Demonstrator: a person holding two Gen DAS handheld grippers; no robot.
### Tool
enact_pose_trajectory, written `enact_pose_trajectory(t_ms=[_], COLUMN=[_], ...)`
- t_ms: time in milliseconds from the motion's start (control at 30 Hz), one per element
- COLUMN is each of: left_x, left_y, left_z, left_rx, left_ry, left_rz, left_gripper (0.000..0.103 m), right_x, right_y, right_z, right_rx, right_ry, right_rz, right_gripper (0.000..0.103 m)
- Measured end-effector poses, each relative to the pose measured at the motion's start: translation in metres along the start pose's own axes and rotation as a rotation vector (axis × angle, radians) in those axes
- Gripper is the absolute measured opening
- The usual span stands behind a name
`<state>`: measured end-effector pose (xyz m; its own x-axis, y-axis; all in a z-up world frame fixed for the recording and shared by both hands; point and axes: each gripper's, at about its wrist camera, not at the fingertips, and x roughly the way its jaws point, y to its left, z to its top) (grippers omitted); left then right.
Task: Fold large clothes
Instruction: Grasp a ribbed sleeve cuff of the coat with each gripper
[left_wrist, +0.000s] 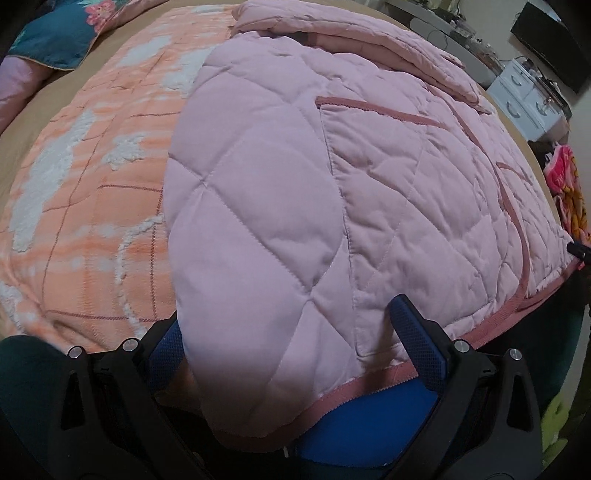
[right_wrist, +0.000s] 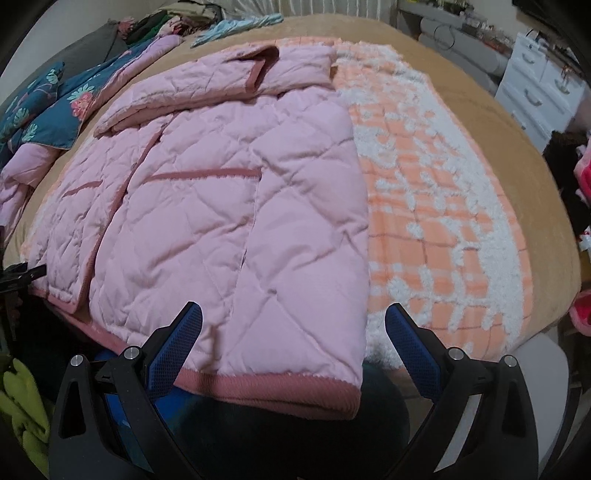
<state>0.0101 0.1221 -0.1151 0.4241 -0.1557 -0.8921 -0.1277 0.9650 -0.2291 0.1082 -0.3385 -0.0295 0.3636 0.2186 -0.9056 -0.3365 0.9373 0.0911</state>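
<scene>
The quilted pink jacket (right_wrist: 221, 221) lies flat across the orange-and-white fleece blanket (right_wrist: 443, 229). Left gripper (left_wrist: 295, 332) and right gripper (right_wrist: 293, 332) gape wide at six o'clock, straddling the hem without pinching it, likely poised for a fold.

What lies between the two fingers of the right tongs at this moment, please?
In the right wrist view, the open right tongs straddle the near corner of the pink quilted jacket, its darker pink hem band lying across the gap.

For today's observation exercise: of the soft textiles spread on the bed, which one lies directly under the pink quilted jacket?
The orange-and-white checked fleece blanket. The pink quilted jacket lies on top of it, whereas the dark blue floral quilt sits apart at the bed's far side, touching neither.
</scene>
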Motion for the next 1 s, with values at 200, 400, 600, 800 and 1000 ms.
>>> enact_pose_trajectory(t_ms=[200,400,600,800,1000], left_x=[0.003,0.004,0.002,-0.005,-0.022], left_y=[0.002,0.003,0.003,0.003,-0.003], left_z=[0.0,-0.001,-0.006,-0.014,-0.014], left_rx=[-0.015,-0.023,-0.031,-0.038,-0.016], left_ry=[-0.004,-0.002,-0.001,-0.005,-0.063], left_rz=[-0.016,-0.021,-0.028,-0.057,-0.05], left_gripper=[0.095,0.095,0.095,0.071,0.02], right_x=[0.009,0.006,-0.019,-0.044,-0.06], right_y=[-0.004,-0.003,0.008,0.014,0.011], right_z=[-0.007,-0.011,-0.004,0.017,0.038], right_rx=[0.003,0.013,0.008,0.031,0.06], right_ry=[0.075,0.06,-0.1,-0.245,-0.34], right_rz=[0.041,0.105,0.204,0.243,0.286], right_gripper=[0.07,0.044,0.021,0.018,0.017])
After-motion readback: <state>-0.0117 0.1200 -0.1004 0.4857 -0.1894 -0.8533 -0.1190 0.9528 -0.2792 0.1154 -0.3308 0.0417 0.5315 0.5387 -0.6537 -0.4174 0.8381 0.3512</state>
